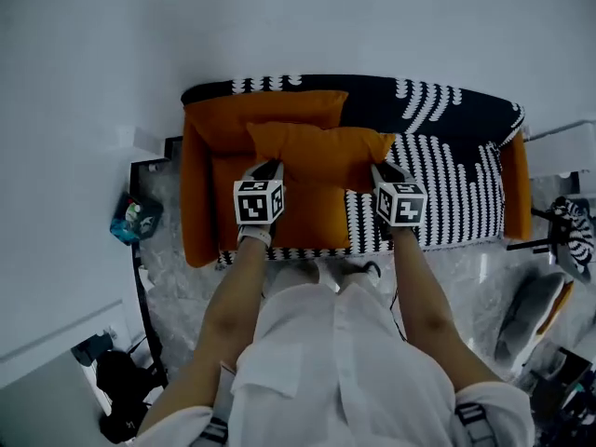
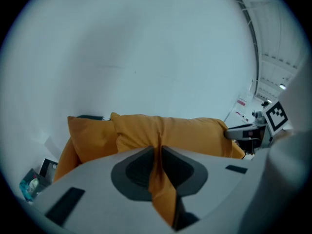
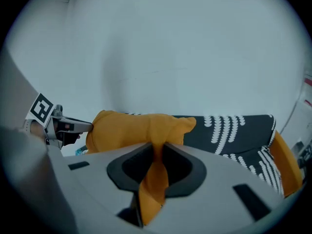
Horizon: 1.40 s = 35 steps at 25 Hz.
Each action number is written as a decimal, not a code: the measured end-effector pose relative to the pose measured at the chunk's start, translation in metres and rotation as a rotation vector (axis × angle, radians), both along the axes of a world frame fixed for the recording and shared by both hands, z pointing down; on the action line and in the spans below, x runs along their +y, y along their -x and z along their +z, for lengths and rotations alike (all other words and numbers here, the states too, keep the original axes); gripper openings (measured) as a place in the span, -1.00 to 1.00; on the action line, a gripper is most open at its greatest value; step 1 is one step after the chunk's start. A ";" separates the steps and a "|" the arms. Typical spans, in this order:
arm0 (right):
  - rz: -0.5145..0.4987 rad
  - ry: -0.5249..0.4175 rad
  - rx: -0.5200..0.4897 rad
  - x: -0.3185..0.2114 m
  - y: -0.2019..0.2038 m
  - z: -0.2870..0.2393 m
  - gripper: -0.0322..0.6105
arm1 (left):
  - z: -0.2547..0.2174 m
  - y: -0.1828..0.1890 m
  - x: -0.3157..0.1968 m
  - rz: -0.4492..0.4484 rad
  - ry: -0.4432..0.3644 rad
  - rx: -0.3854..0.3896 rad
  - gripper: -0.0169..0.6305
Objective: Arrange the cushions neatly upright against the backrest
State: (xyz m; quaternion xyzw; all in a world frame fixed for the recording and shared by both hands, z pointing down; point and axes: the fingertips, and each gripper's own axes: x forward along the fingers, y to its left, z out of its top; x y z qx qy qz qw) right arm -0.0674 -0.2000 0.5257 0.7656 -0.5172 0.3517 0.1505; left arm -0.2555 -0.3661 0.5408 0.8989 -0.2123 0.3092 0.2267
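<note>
An orange cushion [image 1: 321, 152] hangs over the seat of a small sofa [image 1: 428, 101], held by its two near corners. My left gripper [image 1: 265, 168] is shut on the cushion's left corner; in the left gripper view orange fabric [image 2: 170, 133] is pinched between the jaws of that gripper [image 2: 157, 152]. My right gripper [image 1: 384, 170] is shut on the right corner, with fabric [image 3: 136, 128] squeezed between its jaws [image 3: 158, 150]. A second orange cushion [image 1: 265, 115] leans against the backrest at the left, behind the held one.
A black-and-white patterned throw [image 1: 447, 175] covers the sofa's right half and backrest. Orange armrests [image 1: 517, 184] bound both ends. On the floor are a teal package [image 1: 135, 217], a black bag [image 1: 121, 380] and striped clutter [image 1: 577, 226]. A white wall stands behind.
</note>
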 end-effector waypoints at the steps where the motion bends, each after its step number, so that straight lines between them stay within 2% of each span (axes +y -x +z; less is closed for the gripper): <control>1: 0.011 -0.010 0.011 0.010 -0.008 -0.006 -0.65 | -0.005 -0.010 0.008 0.017 -0.007 0.004 -0.75; 6: 0.076 -0.044 0.049 0.086 -0.055 -0.024 -0.65 | -0.017 -0.069 0.073 0.109 -0.029 0.004 -0.75; 13: 0.150 -0.059 0.068 0.229 -0.135 -0.043 -0.66 | -0.042 -0.165 0.201 0.198 -0.057 0.015 -0.76; 19: 0.192 -0.047 0.103 0.349 -0.213 -0.057 -0.66 | -0.050 -0.252 0.316 0.251 -0.045 0.047 -0.77; 22: 0.221 -0.047 0.119 0.395 -0.241 -0.064 -0.66 | -0.050 -0.284 0.360 0.286 -0.030 0.049 -0.77; 28: 0.283 -0.050 0.117 0.441 -0.286 -0.057 -0.66 | -0.043 -0.331 0.405 0.347 -0.009 0.035 -0.78; 35: 0.276 -0.004 0.109 0.435 -0.342 -0.041 -0.66 | -0.017 -0.389 0.401 0.374 0.008 0.003 -0.81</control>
